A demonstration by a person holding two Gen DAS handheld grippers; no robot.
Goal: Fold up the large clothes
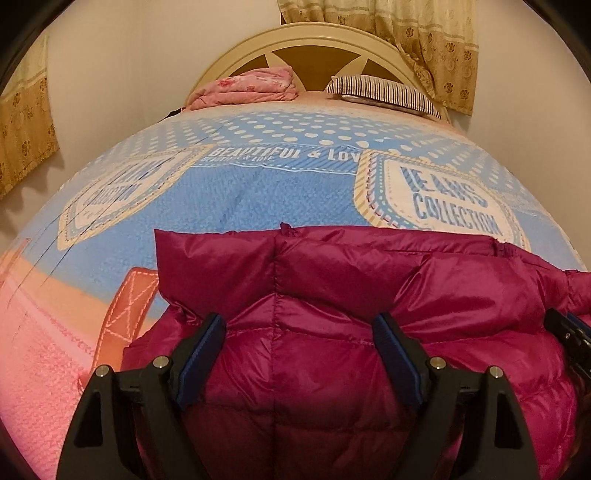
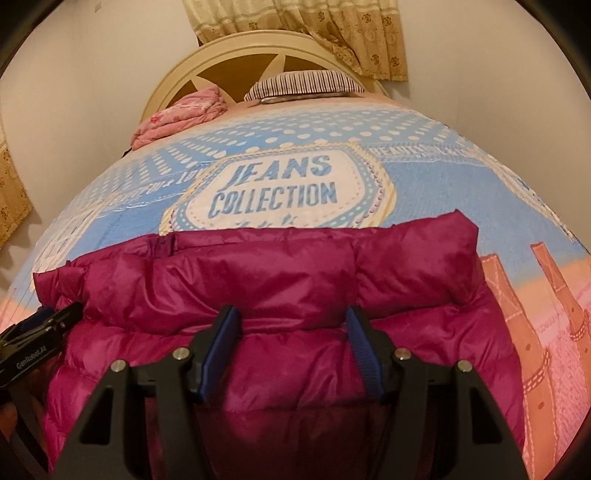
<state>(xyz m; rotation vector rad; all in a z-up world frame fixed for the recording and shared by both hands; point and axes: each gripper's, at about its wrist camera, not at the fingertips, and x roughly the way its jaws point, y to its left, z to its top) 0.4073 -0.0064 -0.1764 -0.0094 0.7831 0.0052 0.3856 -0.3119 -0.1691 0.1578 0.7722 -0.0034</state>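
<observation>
A magenta puffer jacket (image 1: 332, 295) is lying on the bed, spread over the blue patterned bedspread (image 1: 258, 192), and both grippers are hanging over its near edge, side by side.

The left gripper (image 1: 299, 332) is standing with its jaws wide apart; a broad quilted panel of the jacket is bulging up between the blue pads (image 1: 201, 354), and the fabric is meeting the pads on both sides. Whether the pads are pressing into it or merely resting against it cannot be told. Beyond the jaws the folded upper layer of the jacket is running across, ending in a straight edge, and past that the bedspread is showing a "JEANS COLLECTION" badge.

The right gripper (image 2: 291, 325) is holding its jaws somewhat narrower, again with a puffed ridge of jacket rising between the pads (image 2: 221, 350). The cloth is touching both pads, but a firm grasp cannot be confirmed. To the left of these jaws, the black body of the other gripper is sitting against the jacket's edge.

Far beyond both sets of jaws, at the head of the bed, a pink folded blanket (image 1: 247, 86) is lying left of a striped pillow (image 1: 384, 92), both against the cream headboard (image 1: 317, 35). Patterned curtains (image 1: 424, 40) are hanging behind the headboard.

No containers are appearing in either view.
</observation>
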